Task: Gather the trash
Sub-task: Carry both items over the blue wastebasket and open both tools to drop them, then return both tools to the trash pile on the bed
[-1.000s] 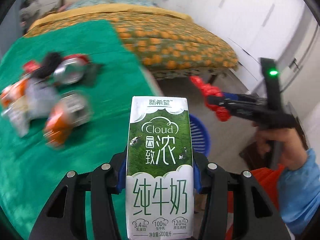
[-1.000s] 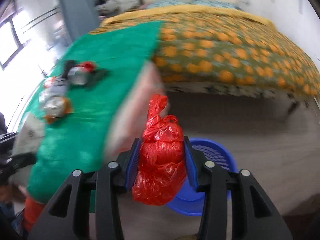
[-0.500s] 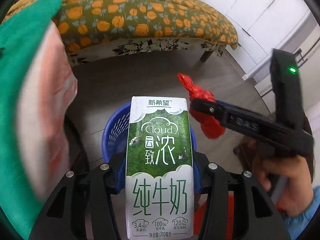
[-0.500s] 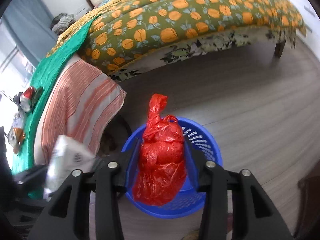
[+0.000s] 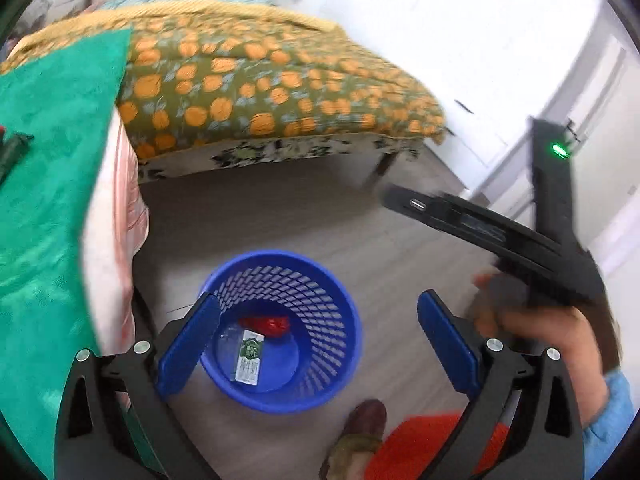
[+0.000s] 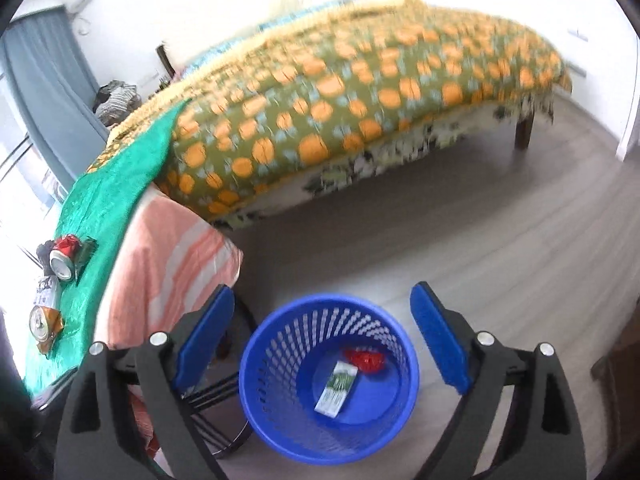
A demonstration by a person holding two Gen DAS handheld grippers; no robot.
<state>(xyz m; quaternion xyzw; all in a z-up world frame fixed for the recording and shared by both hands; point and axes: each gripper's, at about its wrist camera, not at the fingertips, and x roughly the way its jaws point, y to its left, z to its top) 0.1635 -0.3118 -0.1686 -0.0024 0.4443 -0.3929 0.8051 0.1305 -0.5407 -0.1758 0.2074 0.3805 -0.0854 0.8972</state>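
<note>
We hold both the left hand-held gripper (image 5: 318, 344) and the right hand-held gripper (image 6: 322, 338) spread wide and empty above the basket (image 6: 256, 408), where the milk carton (image 6: 337, 387) and red bag (image 6: 366, 360) lie. Cans (image 6: 62, 264) remain on the tabletop (image 6: 108, 200); a careless reach could knock them to the floor.

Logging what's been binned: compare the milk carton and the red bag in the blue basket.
The milk carton is a flat-sided green-and-white box; the red bag is a crumpled, shapeless lump. The carton lies lengthwise near the floor's middle; the bag sits against the wall. Both rest inside the blue basket, free of either gripper.
</note>
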